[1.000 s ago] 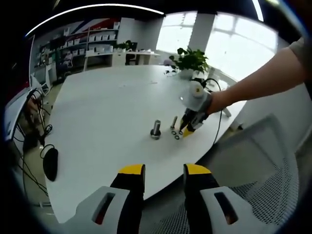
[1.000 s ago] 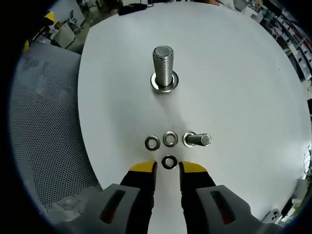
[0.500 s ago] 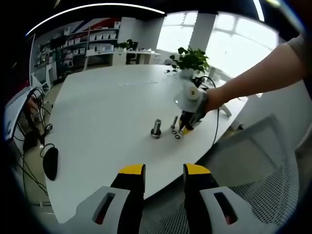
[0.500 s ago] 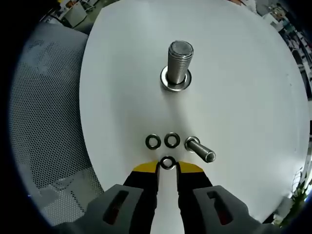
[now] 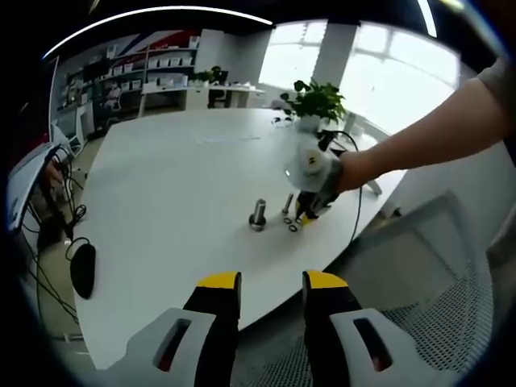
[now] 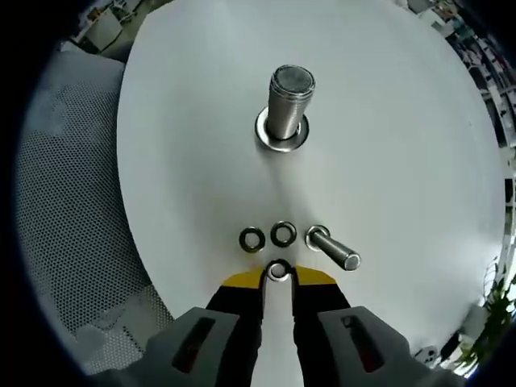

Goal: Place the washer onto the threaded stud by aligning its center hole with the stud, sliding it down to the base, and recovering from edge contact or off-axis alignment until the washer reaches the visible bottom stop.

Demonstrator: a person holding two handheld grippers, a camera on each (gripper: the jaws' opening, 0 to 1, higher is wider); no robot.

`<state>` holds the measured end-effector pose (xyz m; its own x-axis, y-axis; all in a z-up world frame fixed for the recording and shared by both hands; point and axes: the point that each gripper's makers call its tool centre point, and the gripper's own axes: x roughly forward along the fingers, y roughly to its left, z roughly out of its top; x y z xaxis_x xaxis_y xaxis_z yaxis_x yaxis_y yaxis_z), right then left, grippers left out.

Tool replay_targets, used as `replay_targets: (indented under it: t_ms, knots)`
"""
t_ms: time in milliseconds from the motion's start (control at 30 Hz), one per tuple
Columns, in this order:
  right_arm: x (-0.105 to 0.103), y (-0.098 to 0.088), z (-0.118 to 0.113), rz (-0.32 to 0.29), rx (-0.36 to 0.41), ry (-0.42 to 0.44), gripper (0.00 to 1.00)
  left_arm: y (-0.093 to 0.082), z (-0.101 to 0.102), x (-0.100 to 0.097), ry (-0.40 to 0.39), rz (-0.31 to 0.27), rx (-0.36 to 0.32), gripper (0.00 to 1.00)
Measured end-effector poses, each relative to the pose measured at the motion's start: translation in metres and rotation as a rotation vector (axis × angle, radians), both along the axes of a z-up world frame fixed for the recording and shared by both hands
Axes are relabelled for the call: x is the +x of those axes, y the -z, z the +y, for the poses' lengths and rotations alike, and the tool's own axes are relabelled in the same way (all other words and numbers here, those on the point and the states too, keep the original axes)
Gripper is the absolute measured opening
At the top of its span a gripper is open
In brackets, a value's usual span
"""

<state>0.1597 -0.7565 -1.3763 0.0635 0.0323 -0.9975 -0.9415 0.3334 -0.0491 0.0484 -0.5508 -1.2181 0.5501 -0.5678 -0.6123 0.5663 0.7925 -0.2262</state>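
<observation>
Pinching the small shiny metal washer [image 6: 278,270] between its yellow tips, the right gripper [image 6: 278,276] is low over the near edge of the round white table [image 6: 387,145]. Its jaws look closed on the ring's thin rim.

The tall grey threaded stud [image 6: 288,109] stands upright on its wide base, farther out on the table. Two more dark rings [image 6: 252,239] lie side by side between the held washer and the stud, and a small silver bolt [image 6: 332,248] lies on its side just right of them.

The left gripper [image 5: 272,289] hangs back off the table, its jaws apart and holding nothing.

What could go wrong? The washer is thin and held only by its edge, so I think it could slip or flip out (a tiny ring like that pops free easily). If it comes down tilted, its edge may catch on the top threads and stick. It could also bump the loose rings.

No boxes or bowls are here to hold anything.
</observation>
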Motion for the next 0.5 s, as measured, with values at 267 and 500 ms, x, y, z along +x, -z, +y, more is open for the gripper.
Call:
replay_targets:
  t_ms: [267,500]
  knots:
    - [-0.0024,-0.0013,0.0013,-0.089,0.067,0.084,0.14,-0.0009,0.0,0.0005,-0.003,-0.003,-0.003,0.28]
    - [-0.0006,-0.0029,-0.002,-0.114,0.166,0.202,0.13,-0.003,0.0014,0.0018,-0.012,-0.016,-0.009,0.28]
